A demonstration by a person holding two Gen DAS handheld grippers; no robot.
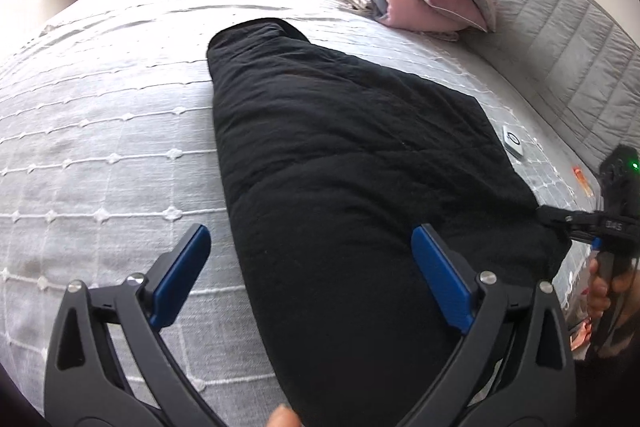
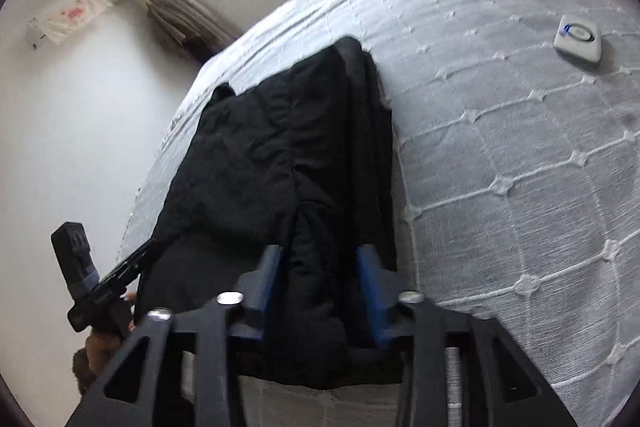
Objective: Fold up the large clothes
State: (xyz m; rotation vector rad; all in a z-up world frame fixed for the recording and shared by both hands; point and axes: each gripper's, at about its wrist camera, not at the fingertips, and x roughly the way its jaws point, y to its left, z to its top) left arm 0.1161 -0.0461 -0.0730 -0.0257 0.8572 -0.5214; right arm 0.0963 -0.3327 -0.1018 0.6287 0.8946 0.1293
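Black garment (image 1: 340, 155) lying folded lengthwise, centre frame, on bed (image 1: 100, 147). Left claw (image 1: 308, 243) gaping wide over its near end. Right claw (image 2: 320, 255) straddling a fold, pads apparently not pressing.

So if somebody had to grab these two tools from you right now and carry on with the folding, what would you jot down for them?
Left hand-held gripper: open, empty, straddling the near left edge of the black garment.
Right hand-held gripper: jaws either side of a thick fold at the garment's near end; no firm pinch visible.
Garment: lies lengthwise on the grey bedspread, already folded into a long narrow strip.
Left to do: fold the strip end to end, then tidy it.
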